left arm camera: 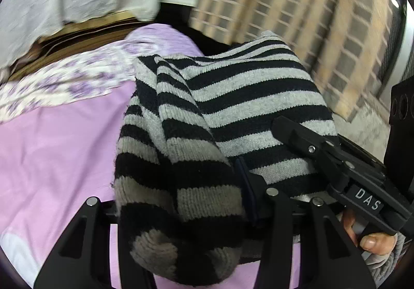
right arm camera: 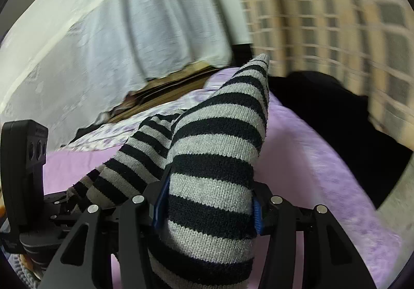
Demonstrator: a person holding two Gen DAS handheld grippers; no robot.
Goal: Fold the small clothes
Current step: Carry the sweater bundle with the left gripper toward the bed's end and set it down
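both grippers, left (left arm camera: 178, 208) and right (right arm camera: 207, 214), pinch the striped knit (left arm camera: 233, 97); keep it taut and level, lay it flat on the purple sheet (left arm camera: 57, 149).

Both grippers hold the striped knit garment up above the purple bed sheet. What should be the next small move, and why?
Probably lower both hands together until the striped garment lies flat on the purple sheet. The left gripper and the right gripper each pinch bunched cloth, which hangs creased in the air, so no fold can start yet.
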